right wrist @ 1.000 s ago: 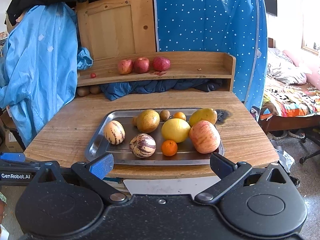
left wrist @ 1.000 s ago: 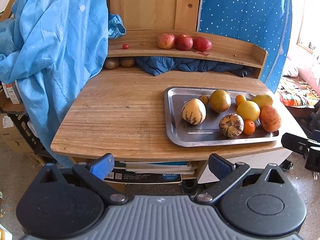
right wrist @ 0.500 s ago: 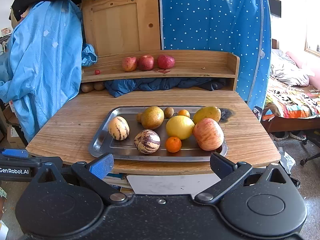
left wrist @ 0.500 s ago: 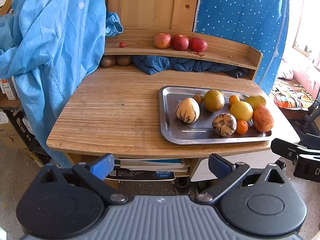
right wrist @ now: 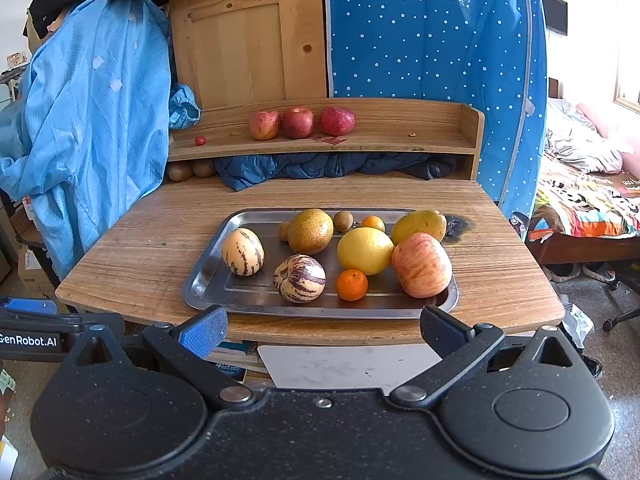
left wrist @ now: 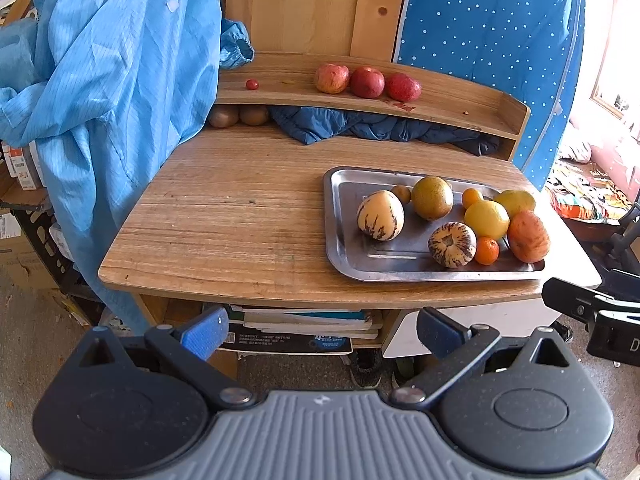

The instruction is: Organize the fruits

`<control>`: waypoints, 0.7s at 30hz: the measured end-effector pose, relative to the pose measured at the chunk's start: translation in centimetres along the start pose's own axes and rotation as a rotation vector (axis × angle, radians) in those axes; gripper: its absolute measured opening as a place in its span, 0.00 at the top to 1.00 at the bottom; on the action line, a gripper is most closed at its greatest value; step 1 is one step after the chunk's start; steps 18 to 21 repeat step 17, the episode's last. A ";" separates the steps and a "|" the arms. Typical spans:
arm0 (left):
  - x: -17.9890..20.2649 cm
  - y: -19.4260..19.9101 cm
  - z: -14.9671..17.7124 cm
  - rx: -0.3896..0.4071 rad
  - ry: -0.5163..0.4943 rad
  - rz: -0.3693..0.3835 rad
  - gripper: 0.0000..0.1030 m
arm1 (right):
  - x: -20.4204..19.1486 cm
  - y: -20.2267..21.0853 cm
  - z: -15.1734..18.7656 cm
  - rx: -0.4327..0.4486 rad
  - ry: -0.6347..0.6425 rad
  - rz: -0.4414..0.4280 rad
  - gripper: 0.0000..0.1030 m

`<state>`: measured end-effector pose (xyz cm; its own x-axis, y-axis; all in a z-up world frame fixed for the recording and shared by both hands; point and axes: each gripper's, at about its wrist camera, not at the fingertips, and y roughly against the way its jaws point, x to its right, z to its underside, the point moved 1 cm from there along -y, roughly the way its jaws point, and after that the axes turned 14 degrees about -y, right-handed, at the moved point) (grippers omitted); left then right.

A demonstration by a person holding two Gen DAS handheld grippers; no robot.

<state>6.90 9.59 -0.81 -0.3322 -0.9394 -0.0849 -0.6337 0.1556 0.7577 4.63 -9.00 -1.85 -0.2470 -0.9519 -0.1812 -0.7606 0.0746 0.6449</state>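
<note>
On the wooden surface point(right wrist: 500, 280) ahead of me sits a metal tray point(right wrist: 208, 280) of mixed fruit: a red-yellow apple point(right wrist: 422, 266), a yellow citrus point(right wrist: 365, 251), two striped melons. My left claw point(left wrist: 320, 330) and right claw point(right wrist: 324, 326) hang short of it, both released, empty.

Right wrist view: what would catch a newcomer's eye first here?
The steel tray at the table's front, crowded with fruit: two striped melons, a big yellow citrus and a large apple at its right end. Behind it, three red apples sit in a row on the raised wooden shelf. Both grippers, left and right, hang short of the table, jaws wide open and empty.
</note>
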 end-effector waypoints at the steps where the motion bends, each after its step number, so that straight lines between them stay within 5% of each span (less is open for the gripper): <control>1: 0.0 0.0 0.0 0.001 0.000 0.000 0.01 | 0.0 0.0 0.0 0.000 0.000 0.000 0.01; 21: 0.0 0.6 0.3 0.021 0.014 0.007 0.01 | 0.1 0.1 0.1 0.001 0.000 0.000 0.01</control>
